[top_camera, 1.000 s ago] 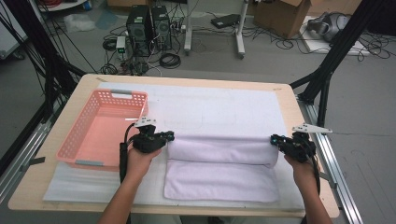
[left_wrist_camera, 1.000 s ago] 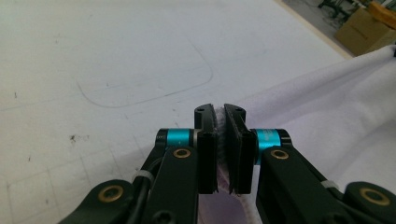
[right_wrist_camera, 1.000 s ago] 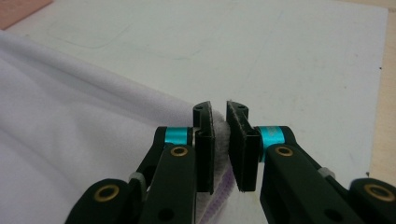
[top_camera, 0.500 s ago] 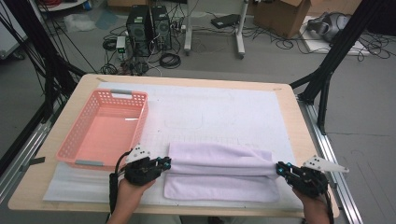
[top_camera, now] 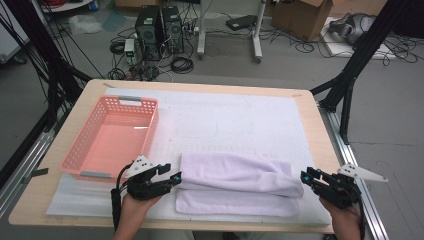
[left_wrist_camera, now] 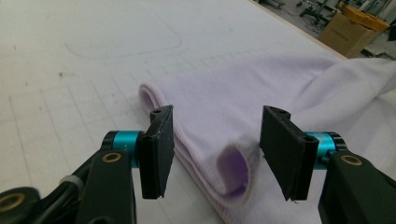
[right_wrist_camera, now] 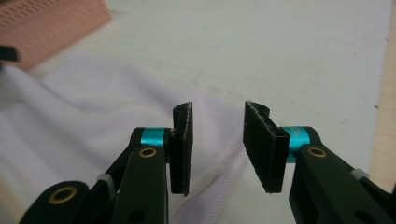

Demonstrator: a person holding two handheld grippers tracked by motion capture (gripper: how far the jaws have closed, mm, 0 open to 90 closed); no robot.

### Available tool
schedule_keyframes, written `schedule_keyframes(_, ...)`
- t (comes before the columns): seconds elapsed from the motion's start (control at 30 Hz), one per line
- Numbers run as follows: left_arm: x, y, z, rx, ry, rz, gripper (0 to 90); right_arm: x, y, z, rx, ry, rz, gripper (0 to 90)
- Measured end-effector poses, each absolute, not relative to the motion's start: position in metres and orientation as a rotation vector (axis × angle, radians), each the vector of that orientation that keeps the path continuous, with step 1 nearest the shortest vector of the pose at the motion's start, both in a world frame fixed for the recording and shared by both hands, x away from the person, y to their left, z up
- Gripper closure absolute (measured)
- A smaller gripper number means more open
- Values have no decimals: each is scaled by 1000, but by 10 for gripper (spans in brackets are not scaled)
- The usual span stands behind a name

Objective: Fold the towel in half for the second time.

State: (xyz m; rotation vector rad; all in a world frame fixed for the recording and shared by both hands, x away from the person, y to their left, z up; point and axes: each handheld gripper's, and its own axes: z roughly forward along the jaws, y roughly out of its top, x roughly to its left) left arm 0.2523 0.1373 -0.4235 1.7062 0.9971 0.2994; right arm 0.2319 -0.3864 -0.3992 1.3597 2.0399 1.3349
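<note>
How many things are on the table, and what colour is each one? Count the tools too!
Pink basket: 1
Pale purple towel, folded: 1
White mat covering the table: 1
Black tools: 2, the left tool and the right tool, both open at the towel's ends
Total: 5

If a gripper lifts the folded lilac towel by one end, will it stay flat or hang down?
The towel would probably sag: its folded edge curls softly between the open left gripper jaws. It looks light, and its fleecy surface seems unlikely to slip.
</note>
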Motion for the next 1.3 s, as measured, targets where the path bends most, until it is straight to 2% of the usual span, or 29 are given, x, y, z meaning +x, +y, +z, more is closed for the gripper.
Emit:
schedule_keyframes(0.2, 267, 136, -426, 1716, 1019, 306, 452, 274, -369, -429, 1456, 2161, 1184, 635)
schedule_keyframes(0.27, 271, 135, -427, 1727, 1030, 305, 453, 285, -362, -437, 1453, 2210, 1124, 716)
schedule_keyframes(0.3, 273, 136, -428, 1730, 1038, 307, 453, 289, -358, -439, 1449, 2223, 1086, 816)
schedule_keyframes(0.33, 276, 136, -429, 1724, 1053, 308, 453, 292, -356, -438, 1427, 2220, 1071, 869)
schedule_keyframes(0.5, 288, 134, -432, 1740, 1090, 302, 455, 302, -365, -430, 1484, 1993, 1115, 878)
schedule_keyframes(0.57, 293, 132, -434, 1756, 1108, 296, 455, 305, -366, -434, 1502, 1998, 1095, 852)
schedule_keyframes(0.6, 293, 132, -434, 1756, 1108, 296, 455, 304, -365, -435, 1496, 1993, 1092, 784)
schedule_keyframes(0.63, 296, 130, -437, 1777, 1128, 291, 454, 300, -366, -435, 1509, 1969, 1109, 665)
schedule_keyframes(0.8, 302, 125, -444, 1812, 1169, 274, 444, 290, -372, -438, 1517, 2055, 1169, 521)
schedule_keyframes(0.87, 304, 120, -448, 1836, 1175, 253, 435, 288, -369, -442, 1512, 2118, 1132, 479)
schedule_keyframes(1.03, 304, 108, -451, 1871, 1156, 254, 432, 284, -363, -448, 1478, 2145, 1123, 470)
schedule_keyframes(1.07, 304, 107, -452, 1875, 1150, 262, 477, 284, -362, -448, 1487, 2137, 1121, 483)
schedule_keyframes(1.13, 303, 105, -453, 1877, 1140, 263, 630, 283, -364, -449, 1496, 2123, 1125, 538)
schedule_keyframes(1.17, 302, 103, -453, 1878, 1128, 245, 727, 283, -365, -449, 1501, 2112, 1124, 606)
schedule_keyframes(1.2, 302, 102, -452, 1879, 1137, 262, 786, 283, -366, -449, 1503, 2118, 1142, 768)
schedule_keyframes(1.3, 304, 100, -449, 1863, 1167, 283, 818, 280, -360, -447, 1437, 2134, 1128, 840)
